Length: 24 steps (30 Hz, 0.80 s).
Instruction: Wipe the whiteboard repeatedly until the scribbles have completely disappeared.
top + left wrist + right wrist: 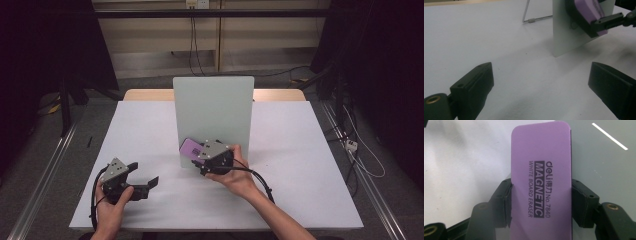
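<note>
**Purple eraser gripped at the foot of the board**

The table (150, 200) is lying flat under a smooth, matte white cover, a strip of pale wood showing along its far edge. Near its middle the board (215, 110) is standing upright: a thin, pale grey-green panel with rounded top corners and a faintly glossy face, propped from behind by a bent wire leg (534, 20).

The eraser (541, 182) is sitting low against the board's front face, near its lower left corner. It is a slim purple block with rounded corners and a soft, matte skin, printed "MAGNETIC WHITE BOARD ERASER" in dark lettering. Whether it is touching the board cannot be told.

The right gripper (202, 151) is clamping the eraser across its long edges, a black pad pressing on each side. The right hand (237, 175) is reaching in from in front of the board, wrist angled toward it, a cable trailing back along the forearm.

The left gripper (145, 175) is resting well to the left of the board, low over the table, its blocky black jaws standing wide apart with nothing between them. The left hand (112, 202) is wrapping its body from below.
</note>
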Available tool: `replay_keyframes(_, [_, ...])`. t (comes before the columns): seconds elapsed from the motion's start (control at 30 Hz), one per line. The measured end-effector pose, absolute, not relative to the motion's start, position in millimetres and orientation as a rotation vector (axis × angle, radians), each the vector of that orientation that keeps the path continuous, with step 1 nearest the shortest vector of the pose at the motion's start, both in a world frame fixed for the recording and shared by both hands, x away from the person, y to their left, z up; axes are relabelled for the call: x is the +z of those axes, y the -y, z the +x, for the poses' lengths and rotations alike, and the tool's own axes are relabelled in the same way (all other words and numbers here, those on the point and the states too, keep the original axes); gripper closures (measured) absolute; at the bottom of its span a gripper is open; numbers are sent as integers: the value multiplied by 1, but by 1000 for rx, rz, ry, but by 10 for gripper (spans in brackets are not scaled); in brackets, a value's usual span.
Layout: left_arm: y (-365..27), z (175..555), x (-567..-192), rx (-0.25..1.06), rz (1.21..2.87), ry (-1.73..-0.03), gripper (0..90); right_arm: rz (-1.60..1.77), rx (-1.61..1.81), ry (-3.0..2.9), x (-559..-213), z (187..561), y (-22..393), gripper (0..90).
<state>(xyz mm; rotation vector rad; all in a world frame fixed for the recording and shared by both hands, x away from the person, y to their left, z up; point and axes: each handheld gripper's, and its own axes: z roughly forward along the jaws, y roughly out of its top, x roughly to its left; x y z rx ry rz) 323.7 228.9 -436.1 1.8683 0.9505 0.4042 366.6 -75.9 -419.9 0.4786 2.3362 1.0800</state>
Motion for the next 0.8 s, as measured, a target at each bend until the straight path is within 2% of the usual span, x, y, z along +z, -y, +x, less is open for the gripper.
replay_keyframes(0.47, [-230, 323, -435, 408, 1864, -947, 63, 447, 1099, -2437, -439, 367, 52, 413])
replay_keyframes(0.8, [-231, 323, -435, 410, 1857, -954, 63, 493, 1153, -2344, -413, 373, 76, 412])
